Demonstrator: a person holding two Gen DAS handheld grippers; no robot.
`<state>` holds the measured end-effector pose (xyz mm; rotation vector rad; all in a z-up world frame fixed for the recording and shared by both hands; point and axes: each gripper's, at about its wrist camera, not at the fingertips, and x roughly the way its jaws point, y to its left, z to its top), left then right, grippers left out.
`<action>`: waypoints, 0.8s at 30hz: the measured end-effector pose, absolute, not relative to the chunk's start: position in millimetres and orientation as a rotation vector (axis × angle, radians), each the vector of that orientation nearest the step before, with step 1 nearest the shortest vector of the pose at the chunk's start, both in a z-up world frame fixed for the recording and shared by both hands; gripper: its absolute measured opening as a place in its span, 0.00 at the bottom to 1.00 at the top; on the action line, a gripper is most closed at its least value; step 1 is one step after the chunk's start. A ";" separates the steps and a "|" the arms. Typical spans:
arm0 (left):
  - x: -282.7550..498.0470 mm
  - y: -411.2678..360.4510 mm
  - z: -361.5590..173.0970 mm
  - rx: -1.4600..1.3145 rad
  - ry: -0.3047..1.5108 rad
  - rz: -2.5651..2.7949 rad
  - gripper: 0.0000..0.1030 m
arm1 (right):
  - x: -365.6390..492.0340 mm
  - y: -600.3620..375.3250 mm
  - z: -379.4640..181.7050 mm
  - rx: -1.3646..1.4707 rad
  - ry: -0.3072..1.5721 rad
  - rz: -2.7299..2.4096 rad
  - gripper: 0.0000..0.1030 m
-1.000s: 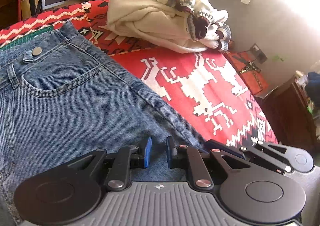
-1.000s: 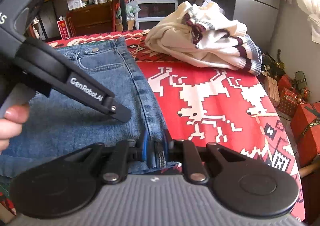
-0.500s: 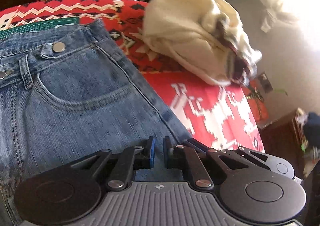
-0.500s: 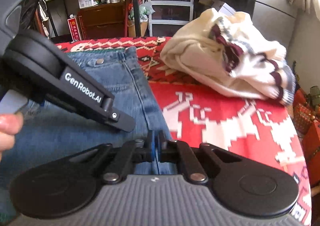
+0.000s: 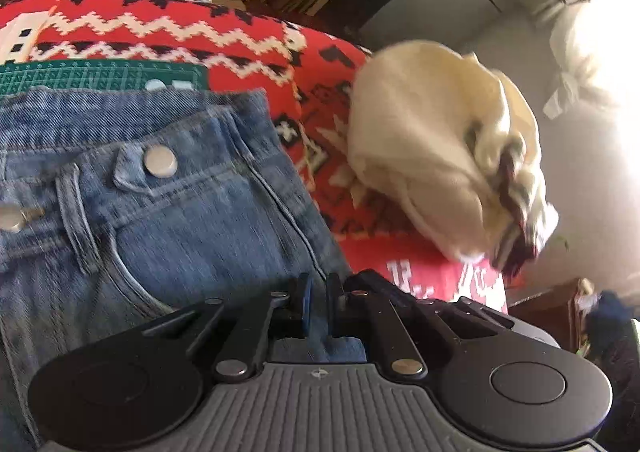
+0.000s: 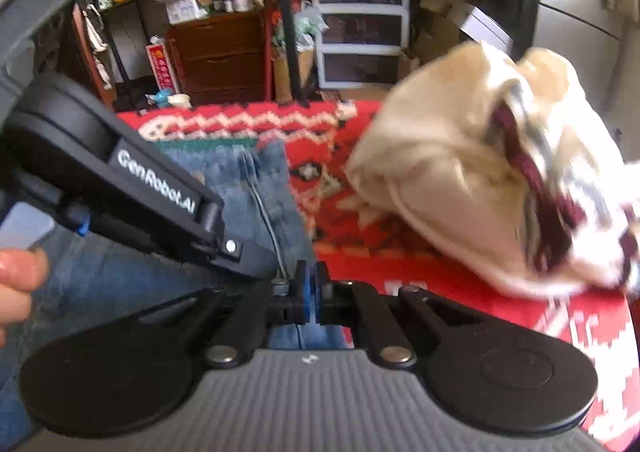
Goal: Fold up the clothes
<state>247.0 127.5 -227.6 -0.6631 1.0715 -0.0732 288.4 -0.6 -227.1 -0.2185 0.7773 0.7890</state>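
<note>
Both grippers sit at the jeans' right side edge, waistband far ahead. Right gripper fingers pinch denim there; left gripper fingers narrow, a grip unclear. Cream sweater bunched right on the red-covered bench.

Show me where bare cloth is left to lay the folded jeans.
Free: the red tablecloth strip between the jeans and cream sweater, plus the zigzag band beyond the waistband. Crowded: the sweater side and the green mat.
</note>
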 end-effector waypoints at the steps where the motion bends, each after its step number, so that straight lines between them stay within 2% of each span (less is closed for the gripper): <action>1: 248.4 131.8 -226.3 -0.663 1.066 -0.067 0.08 | 292.4 5.1 -227.0 -0.224 0.777 0.801 0.00; 14: 264.3 184.7 -243.7 -0.837 1.034 -0.027 0.05 | 337.0 62.2 -243.9 -0.248 0.790 0.843 0.00; 24: 265.2 195.8 -233.4 -0.851 0.973 -0.031 0.05 | 357.3 76.4 -241.1 -0.216 0.801 0.843 0.00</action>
